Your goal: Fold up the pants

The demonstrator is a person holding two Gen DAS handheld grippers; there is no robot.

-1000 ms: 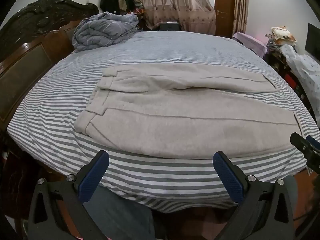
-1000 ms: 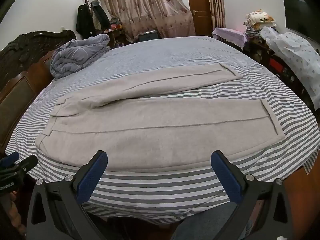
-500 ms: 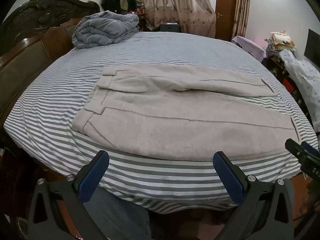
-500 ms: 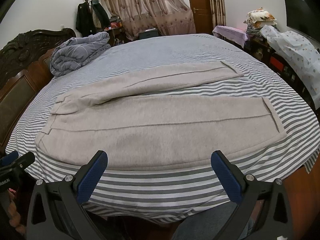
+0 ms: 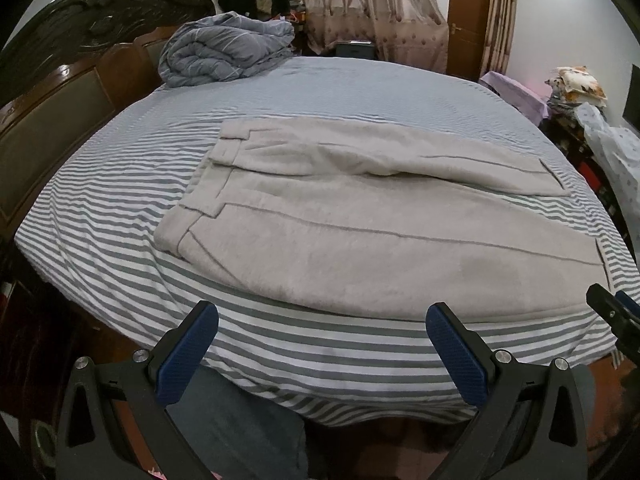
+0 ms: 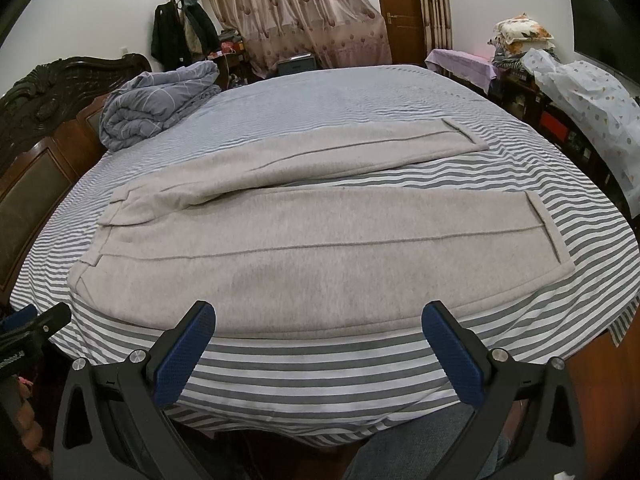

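Observation:
Light grey pants point(image 5: 360, 232) lie flat across the striped bed, waistband at the left, both legs running right; they also show in the right wrist view point(image 6: 280, 248). The far leg angles away from the near one. My left gripper point(image 5: 322, 332) is open and empty, held above the bed's near edge, just short of the pants' near hem. My right gripper point(image 6: 320, 330) is open and empty too, at the near edge facing the near leg. Each gripper shows at the edge of the other's view, the right point(image 5: 612, 316) and the left point(image 6: 36, 326).
The striped bedsheet point(image 5: 100, 216) covers the bed. A rolled grey duvet point(image 5: 224, 50) lies at the far left by the dark wooden headboard point(image 5: 60, 92). Cluttered shelves and a covered pile point(image 6: 592, 92) stand along the right. My knees show below the grippers.
Both grippers have drifted slightly up and toward the bed; the view has shifted a little. The pants have not moved and both grippers stay open.

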